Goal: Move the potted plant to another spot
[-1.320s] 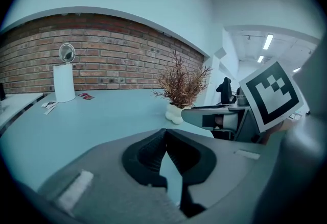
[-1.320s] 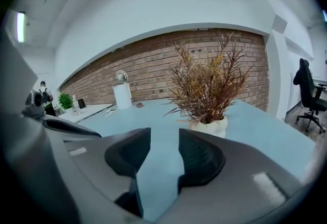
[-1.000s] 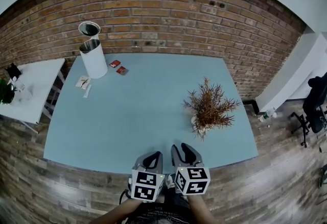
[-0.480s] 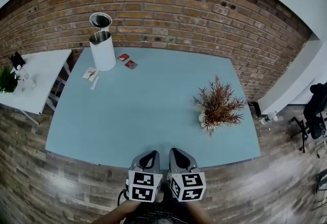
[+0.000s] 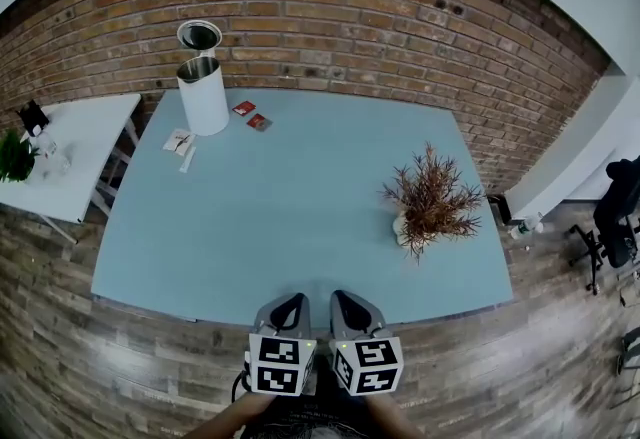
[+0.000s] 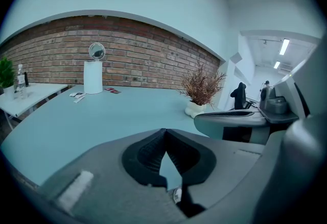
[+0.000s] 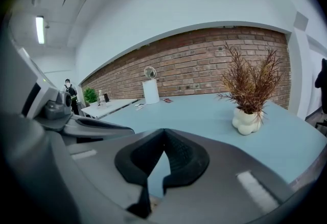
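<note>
1. Location of the task's thing: the potted plant (image 5: 432, 199) stands upright on the desk (image 5: 280, 217), close to the right edge and nearer the near right corner than the far one. Its white pot (image 5: 401, 228) rests flat on the desk top.
2. Location of the grippers: the left gripper (image 5: 291, 299) and the right gripper (image 5: 346, 296) hover side by side over the middle of the near edge. Both point toward the far edge.
3. Jaw state: in each gripper view the jaws meet tip to tip with nothing between them, on the left gripper (image 6: 164, 131) and the right gripper (image 7: 163, 131) alike.
4. Governing relation: the potted plant lies ahead and to the right of both grippers, well apart from them. The right gripper is the nearer one, and its view shows the pot (image 7: 246, 120) to the right of its jaw line.
5. Axis: the long axis is vertical. The brown branches (image 7: 250, 82) spread wider than the pot, so the pot is probably the only firm place to grip.
6. Stage: the scene fits two cases. The potted plant may be waiting to be lifted from this spot, or may already be set down at its new one.
</note>
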